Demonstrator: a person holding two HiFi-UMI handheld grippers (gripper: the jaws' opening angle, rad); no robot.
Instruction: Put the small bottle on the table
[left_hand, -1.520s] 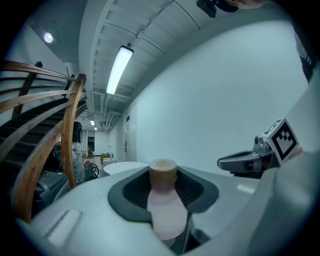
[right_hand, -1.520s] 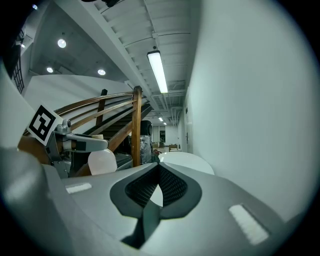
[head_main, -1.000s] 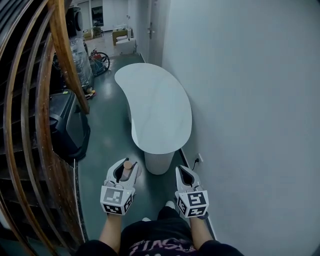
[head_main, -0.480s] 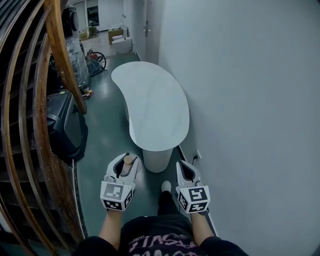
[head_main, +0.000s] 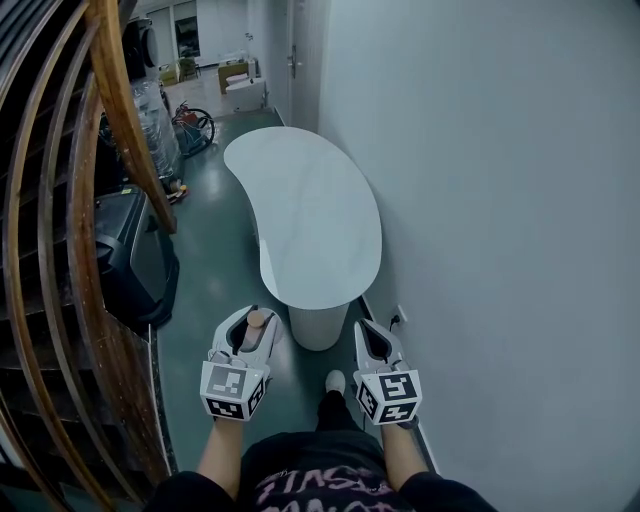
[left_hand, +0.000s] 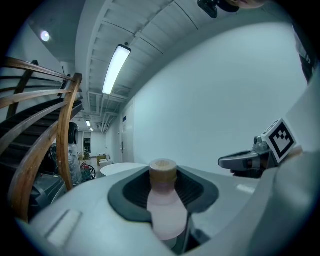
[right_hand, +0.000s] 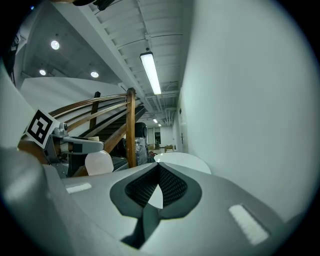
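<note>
A small pale pink bottle (head_main: 255, 323) with a tan cap sits between the jaws of my left gripper (head_main: 249, 315), which is shut on it. In the left gripper view the bottle (left_hand: 164, 207) stands upright in the dark pads, cap on top. My right gripper (head_main: 363, 326) is level with the left one, shut and holding nothing. The white kidney-shaped table (head_main: 310, 210) lies just ahead of both grippers along the wall; its top is bare. In the right gripper view the table (right_hand: 184, 161) shows beyond the closed jaws, and the bottle (right_hand: 98, 163) appears at the left.
A pale wall (head_main: 500, 200) runs along the right. A curved wooden stair rail (head_main: 110, 150) and a dark bin (head_main: 135, 260) crowd the left of the narrow green-floored corridor (head_main: 205, 250). A wall socket (head_main: 399, 314) sits low by the table's round pedestal (head_main: 317, 325). The person's shoe (head_main: 335, 381) shows below.
The view has edged a little forward along the corridor and a shoe has stepped into sight. Both grippers keep their pose, and the bottle stays in the left one.
</note>
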